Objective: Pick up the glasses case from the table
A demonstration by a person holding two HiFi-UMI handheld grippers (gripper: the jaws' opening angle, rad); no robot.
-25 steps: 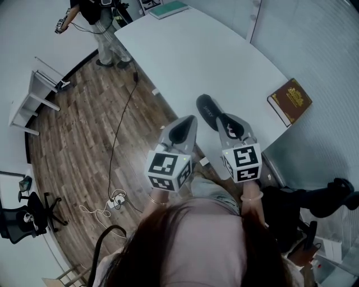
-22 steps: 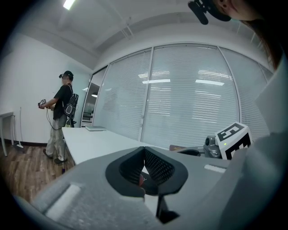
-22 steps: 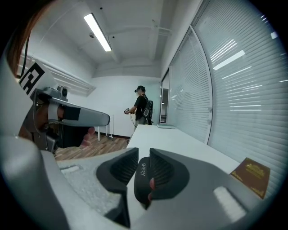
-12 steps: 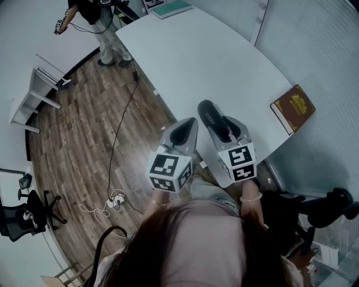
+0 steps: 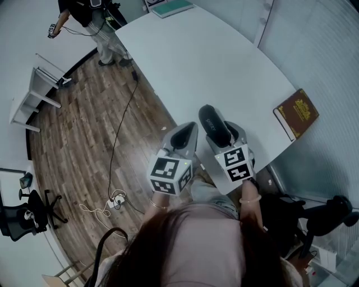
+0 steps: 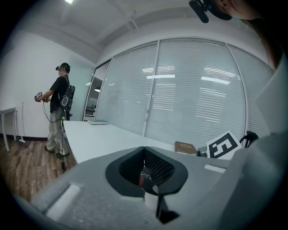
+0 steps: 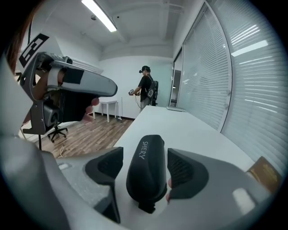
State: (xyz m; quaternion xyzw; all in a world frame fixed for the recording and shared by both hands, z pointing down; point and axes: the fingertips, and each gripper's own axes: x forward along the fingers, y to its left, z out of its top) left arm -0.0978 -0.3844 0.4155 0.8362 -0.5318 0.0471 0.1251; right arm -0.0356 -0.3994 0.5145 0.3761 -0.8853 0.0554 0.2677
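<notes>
A black glasses case (image 5: 212, 124) with white lettering lies on the white table (image 5: 202, 61) near its front edge. My right gripper (image 5: 224, 134) straddles the case's near end. In the right gripper view the case (image 7: 146, 168) sits between the dark pads; the jaws are opening, a gap shows on the left side, and the right pad stands close beside it. My left gripper (image 5: 182, 136) hovers shut and empty over the floor just left of the table edge, and its closed tips (image 6: 145, 150) hide most of the case.
A brown book (image 5: 296, 112) lies at the table's right edge. A teal notebook (image 5: 171, 8) sits at the far end. A person (image 5: 95, 22) stands on the wood floor beyond. A cable (image 5: 120, 151) trails across the floor, with an office chair (image 5: 28, 216) at the left.
My right gripper has come down to the table with the case, and its jaws have spread away from the case's sides. The left gripper has dropped slightly.
</notes>
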